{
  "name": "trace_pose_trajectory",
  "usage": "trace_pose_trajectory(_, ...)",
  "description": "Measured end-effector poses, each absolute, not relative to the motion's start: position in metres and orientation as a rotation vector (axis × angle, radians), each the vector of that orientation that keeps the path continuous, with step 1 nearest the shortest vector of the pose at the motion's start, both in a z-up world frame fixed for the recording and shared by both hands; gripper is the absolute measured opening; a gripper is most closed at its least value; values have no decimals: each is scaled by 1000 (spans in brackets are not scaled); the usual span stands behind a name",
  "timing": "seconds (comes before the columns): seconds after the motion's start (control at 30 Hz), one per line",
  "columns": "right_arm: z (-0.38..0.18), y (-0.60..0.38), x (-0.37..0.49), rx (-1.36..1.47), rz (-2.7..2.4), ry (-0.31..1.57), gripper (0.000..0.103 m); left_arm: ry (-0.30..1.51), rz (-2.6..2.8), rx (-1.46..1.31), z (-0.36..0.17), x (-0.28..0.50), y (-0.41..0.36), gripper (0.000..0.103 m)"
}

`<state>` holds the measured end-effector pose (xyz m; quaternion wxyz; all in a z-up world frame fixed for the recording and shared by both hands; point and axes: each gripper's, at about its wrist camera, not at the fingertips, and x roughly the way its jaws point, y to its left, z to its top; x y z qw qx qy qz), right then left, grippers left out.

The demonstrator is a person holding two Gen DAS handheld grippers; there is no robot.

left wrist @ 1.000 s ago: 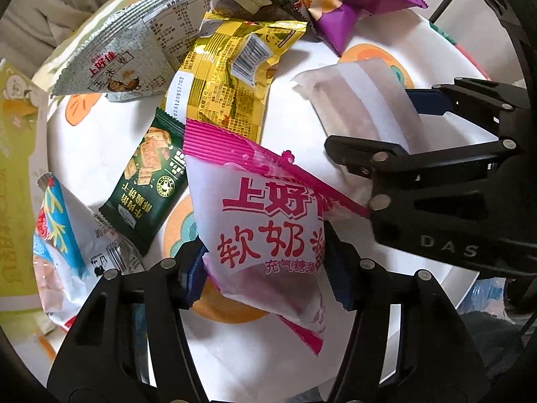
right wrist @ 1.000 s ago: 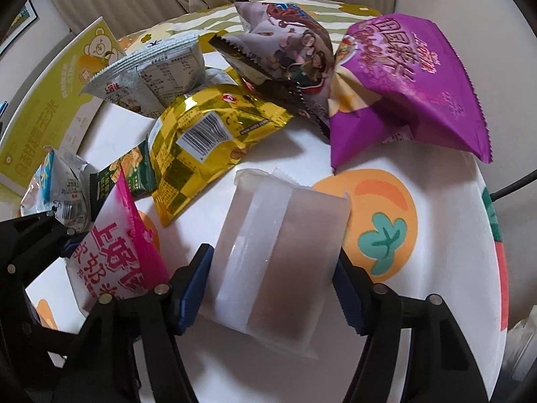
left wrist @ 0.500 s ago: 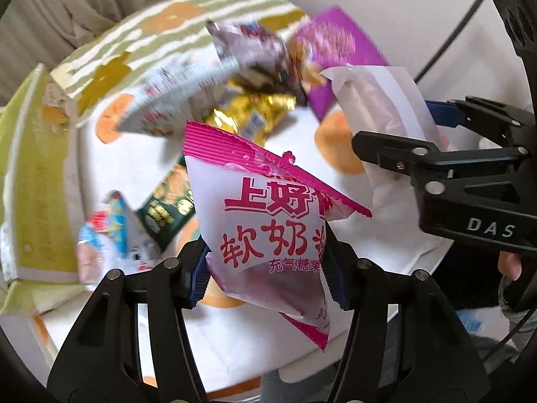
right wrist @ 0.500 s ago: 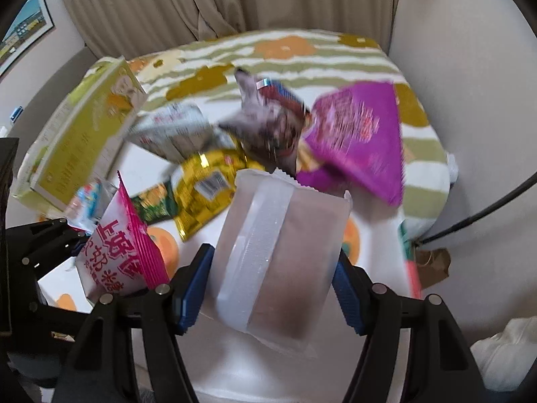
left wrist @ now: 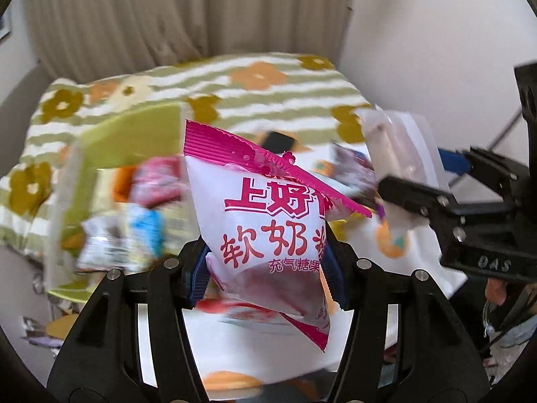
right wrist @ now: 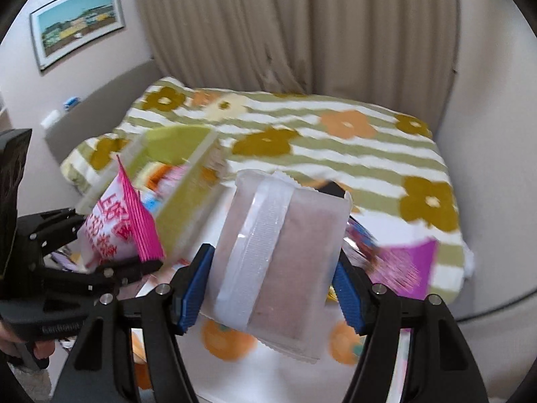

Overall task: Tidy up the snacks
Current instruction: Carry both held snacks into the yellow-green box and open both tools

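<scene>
Left gripper (left wrist: 266,270): clamped on pink-and-white puffed candy bag with red Chinese lettering (left wrist: 268,231), blue pads pressing both sides, bag held upright in the air.
Right gripper (right wrist: 273,294): clamped on frosted translucent flat packet with brownish content (right wrist: 282,255), tilted a bit, lifted above the table.
Relation: both bags side by side, apart, pink one to the left.
Box: open yellow-green cardboard box (right wrist: 178,171) behind pink bag, blurred wrappers inside.
Table: white orange-print tabletop (right wrist: 231,339) below; purple snack bag (right wrist: 407,263) at right, blurred.
Background: green-striped floral blanket (right wrist: 335,141), beige curtain (right wrist: 268,27).
</scene>
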<state>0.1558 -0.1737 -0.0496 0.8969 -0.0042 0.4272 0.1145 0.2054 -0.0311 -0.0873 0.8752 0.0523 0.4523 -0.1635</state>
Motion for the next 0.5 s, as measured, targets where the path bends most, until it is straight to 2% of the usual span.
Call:
trace_pose_trajectory(0.27, -56, -68, 202, 17, 334, 887, 63, 980, -230, 61, -86, 243, 87, 53)
trace_pose_trajectory(0.5, -84, 2, 228, 40, 338, 941, 63, 1079, -231, 60, -131, 265, 161, 53)
